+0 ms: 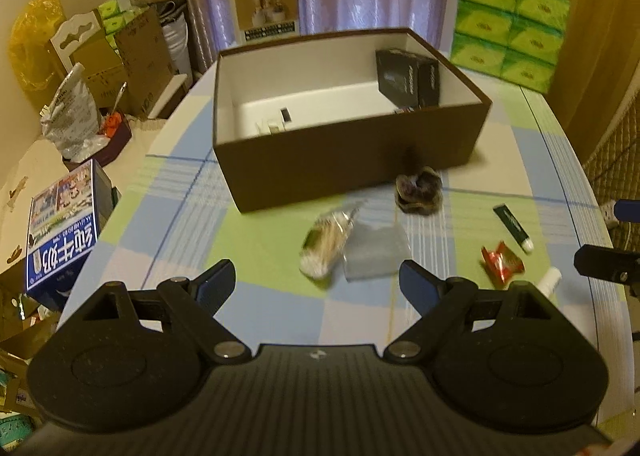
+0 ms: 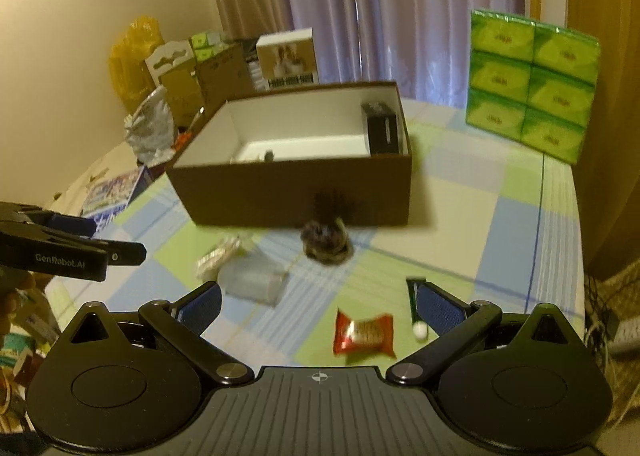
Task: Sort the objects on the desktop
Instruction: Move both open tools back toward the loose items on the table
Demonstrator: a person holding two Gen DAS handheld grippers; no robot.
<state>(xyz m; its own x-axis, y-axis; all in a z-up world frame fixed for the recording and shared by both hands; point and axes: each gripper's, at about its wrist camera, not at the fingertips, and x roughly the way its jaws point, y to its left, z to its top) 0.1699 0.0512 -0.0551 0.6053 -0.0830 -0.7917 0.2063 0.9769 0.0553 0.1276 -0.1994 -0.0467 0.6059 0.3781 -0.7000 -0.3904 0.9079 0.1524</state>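
Both grippers, left (image 1: 316,282) and right (image 2: 318,306), hover with jaws spread and empty. The red snack packet (image 2: 364,334) lies on the table (image 2: 460,192) just ahead of the right one, short of the brown box (image 2: 304,196). It looks light, crinkly and slippery, best pinched flat across its middle.

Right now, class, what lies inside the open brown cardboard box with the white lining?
Inside the brown box, a black carton stands in the far right corner. Small items lie near the front wall, too blurred to name. That wall hides the floor behind it.

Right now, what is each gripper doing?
Left gripper: open, holding nothing.
Right gripper: open, holding nothing, above the red snack packet.
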